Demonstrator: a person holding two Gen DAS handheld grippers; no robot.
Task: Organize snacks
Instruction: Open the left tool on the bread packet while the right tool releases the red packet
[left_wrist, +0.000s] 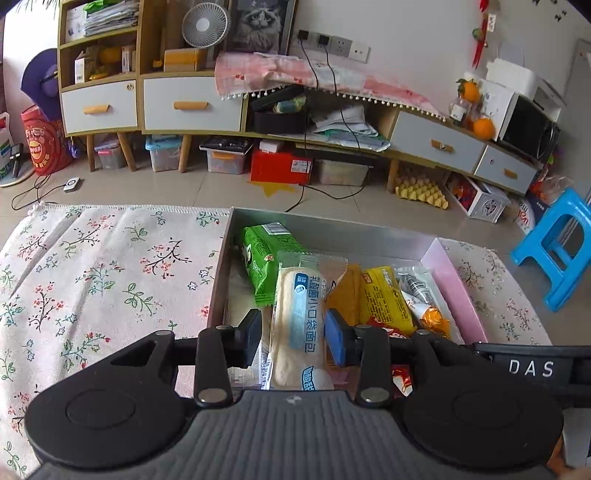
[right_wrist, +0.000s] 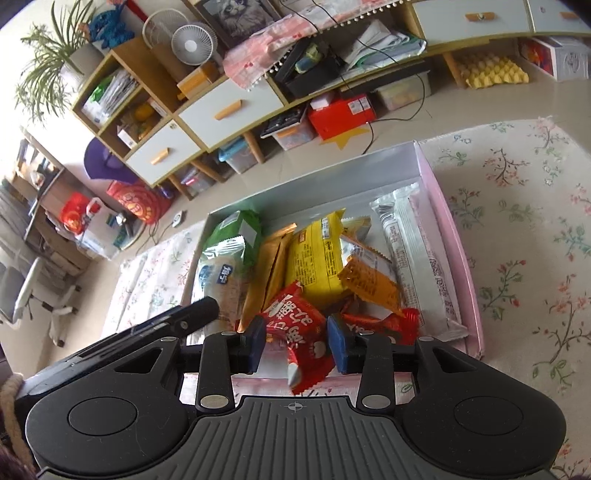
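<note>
A pink box (left_wrist: 454, 291) with a silver inside sits on the floral tablecloth (left_wrist: 92, 280) and holds several snack packets. My left gripper (left_wrist: 293, 338) is shut on a pale bread packet with blue print (left_wrist: 301, 317), which lies over the box's left part. Beside it lie a green packet (left_wrist: 264, 258), a yellow packet (left_wrist: 386, 299) and an orange packet (left_wrist: 432, 317). My right gripper (right_wrist: 295, 341) is shut on a red snack packet (right_wrist: 299, 332) at the near edge of the box (right_wrist: 458, 254). The yellow packet (right_wrist: 317, 254), a white bar packet (right_wrist: 421, 269) and the bread packet (right_wrist: 218, 277) show there too.
The left gripper's black body (right_wrist: 162, 325) reaches in from the left in the right wrist view. Beyond the table stand a long cabinet with drawers (left_wrist: 192, 103), storage bins on the floor (left_wrist: 164, 153) and a blue plastic stool (left_wrist: 561, 240) at the right.
</note>
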